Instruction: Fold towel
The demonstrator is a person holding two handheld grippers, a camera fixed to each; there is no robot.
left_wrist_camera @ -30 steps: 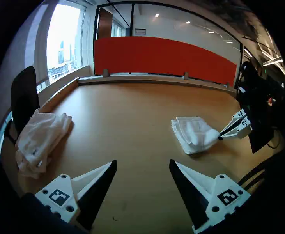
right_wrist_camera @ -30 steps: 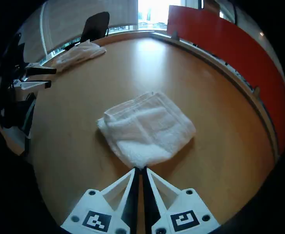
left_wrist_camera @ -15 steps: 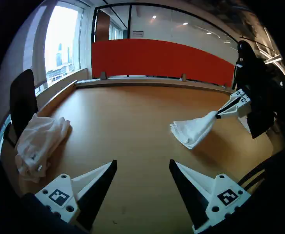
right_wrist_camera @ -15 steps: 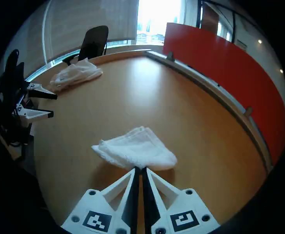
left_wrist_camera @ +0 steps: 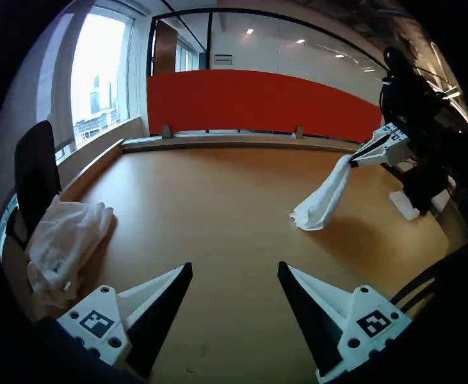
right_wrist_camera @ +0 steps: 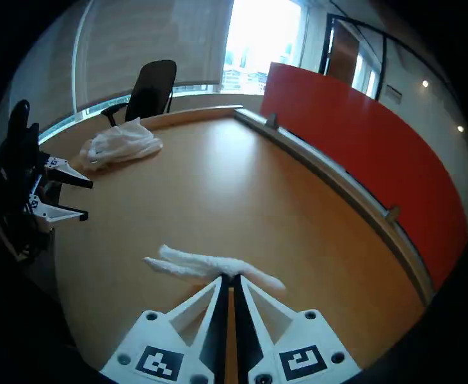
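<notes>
Wooden table point(left_wrist_camera: 221, 192) | right gripper point(right_wrist_camera: 232, 278) clamped on towel point(left_wrist_camera: 323, 195), now lifted higher | left gripper point(left_wrist_camera: 234, 265) spread apart

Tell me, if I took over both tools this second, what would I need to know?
Left hand-held gripper: open, holding nothing, above the table.
Right hand-held gripper: shut on the white towel, which hangs down toward the table.
A heap of other cloths lies near the chair.
Done: towel gripped. Left: probably spread it flat, then fold.
</notes>
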